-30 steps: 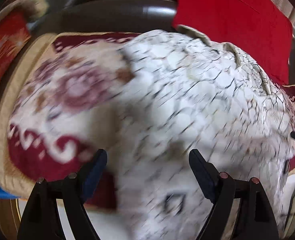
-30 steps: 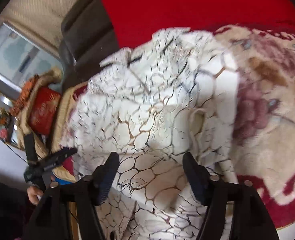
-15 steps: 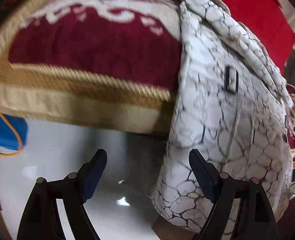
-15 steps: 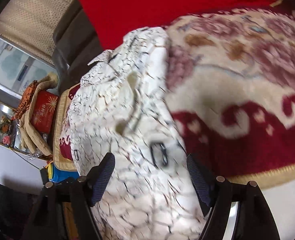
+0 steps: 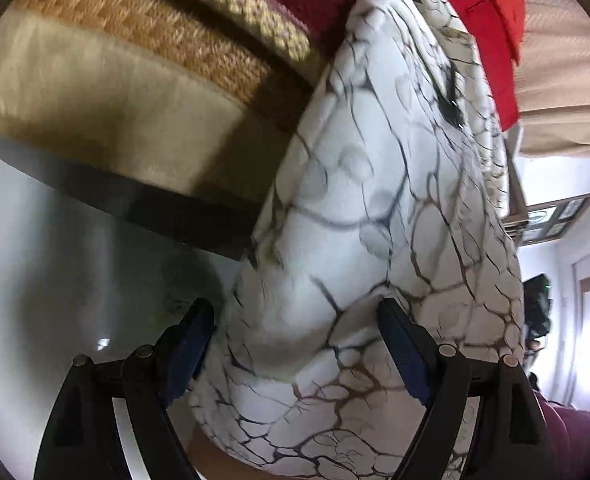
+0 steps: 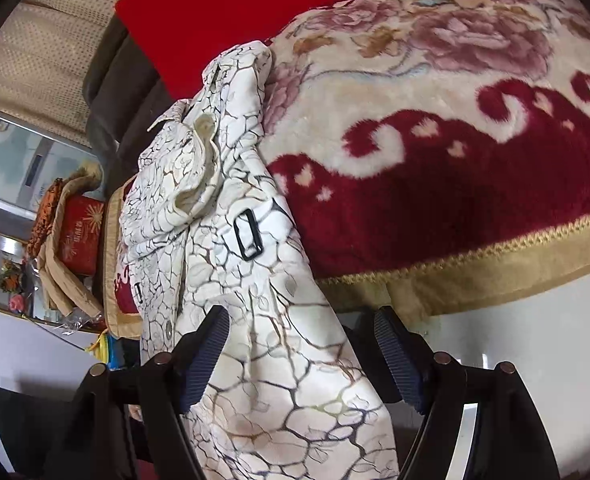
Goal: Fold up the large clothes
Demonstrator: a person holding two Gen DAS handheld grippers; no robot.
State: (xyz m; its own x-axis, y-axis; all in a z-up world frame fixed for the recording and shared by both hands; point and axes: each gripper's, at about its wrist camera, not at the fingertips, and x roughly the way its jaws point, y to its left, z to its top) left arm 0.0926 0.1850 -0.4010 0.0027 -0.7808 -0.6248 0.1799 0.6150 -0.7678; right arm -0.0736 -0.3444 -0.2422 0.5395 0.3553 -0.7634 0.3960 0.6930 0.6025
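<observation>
A white coat with a crackle print (image 6: 231, 240) hangs over the front edge of the red floral blanket (image 6: 455, 184), filling the centre of both views. The left gripper (image 5: 295, 344) and right gripper (image 6: 301, 352) both stand wide apart, the coat's hanging cloth between their pads; whether they press it I cannot tell.

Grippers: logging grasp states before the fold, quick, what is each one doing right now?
Left gripper: open, white crackle-patterned padded coat between its fingers, not pinched.
Right gripper: open, same coat hanging between its fingers, not clamped.
</observation>
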